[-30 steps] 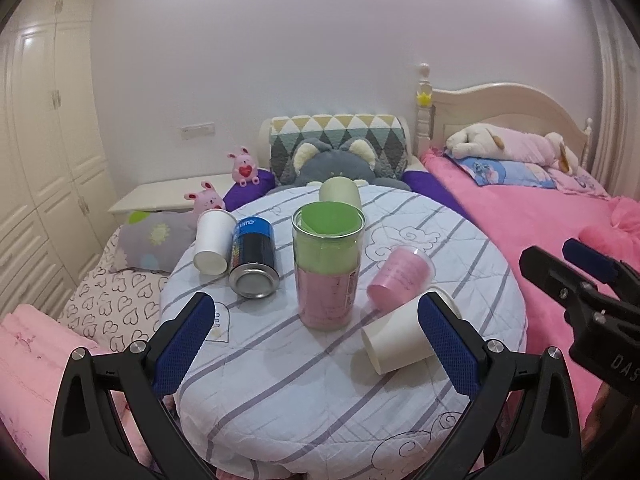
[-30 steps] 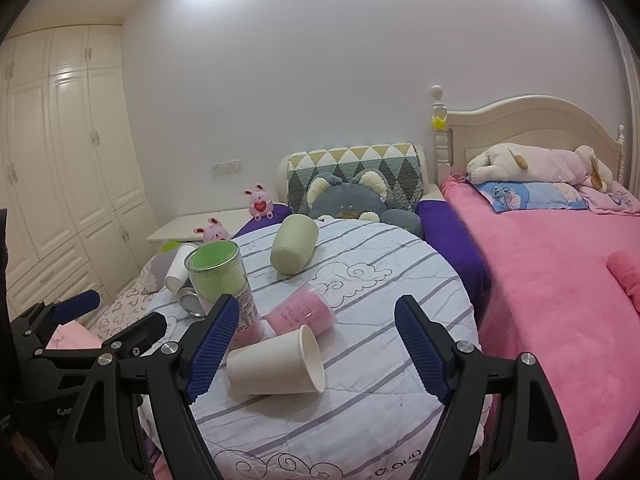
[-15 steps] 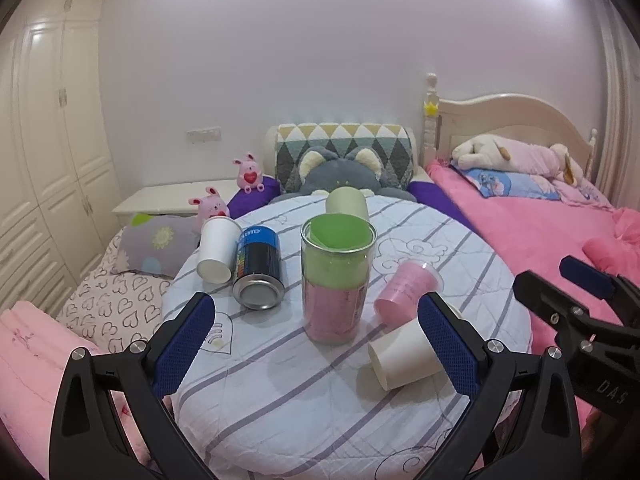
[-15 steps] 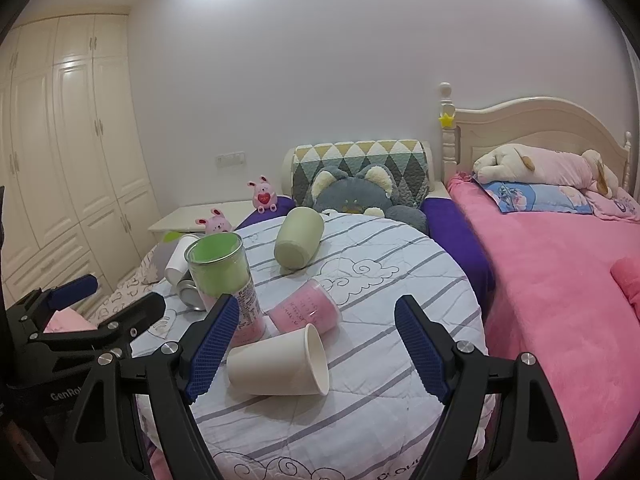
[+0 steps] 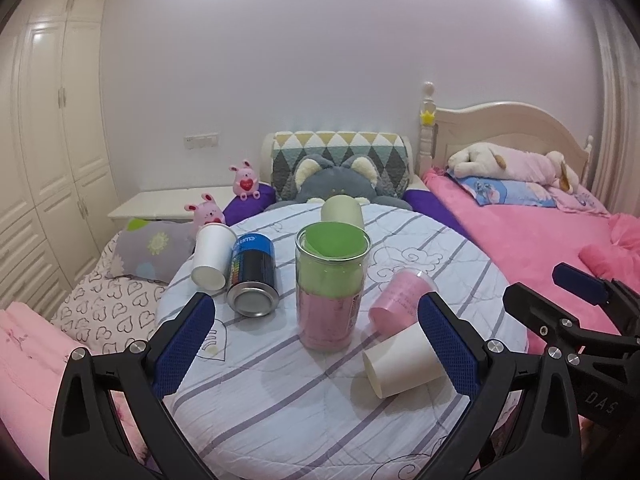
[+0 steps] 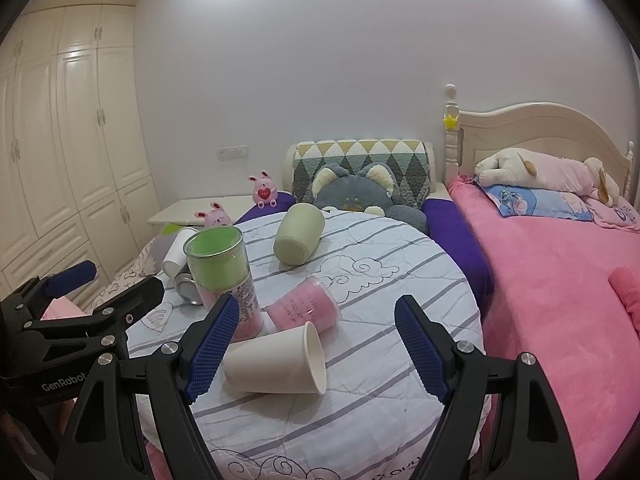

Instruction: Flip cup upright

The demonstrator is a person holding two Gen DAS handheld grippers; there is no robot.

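Your right gripper (image 6: 316, 344) has its fingers spread wide with nothing between the pads, and the white paper cup (image 6: 276, 360) lies on its side just ahead of them, closer to the left finger (image 6: 210, 346) than the right, its mouth turned toward the right finger. Your left gripper (image 5: 316, 350) is equally wide apart and empty; in its view the tall clear jar (image 5: 331, 288) with green and pink contents stands upright straight ahead between the fingers, and the same paper cup (image 5: 402, 364) lies just inside the right fingertip (image 5: 448, 350).

I take that paper cup for the one to flip, though four cups are down: a pink plastic cup (image 6: 304, 306) beyond it, a pale green cup (image 6: 299, 234) further out, and a second white paper cup (image 5: 212, 256) out past your left gripper's left finger.

Risks, as I judge them:
- Paper walls crush easily; a hard squeeze would dent the cup so it stands crooked.
- It can roll on the quilted cloth of the round table (image 6: 400, 288) if one pad nudges it first.
- The pink cup and the jar sit just beyond; overreaching could knock the jar over (it looks top-heavy).
- Your two grippers are near each other and could collide over the cup.

Readable writing: "GenRobot" on the left gripper's body in the right view, "DAS" on the right gripper's body in the left view. The blue can (image 5: 252, 276) lying on its side carries lettering too blurred to read, as is the jar's label.
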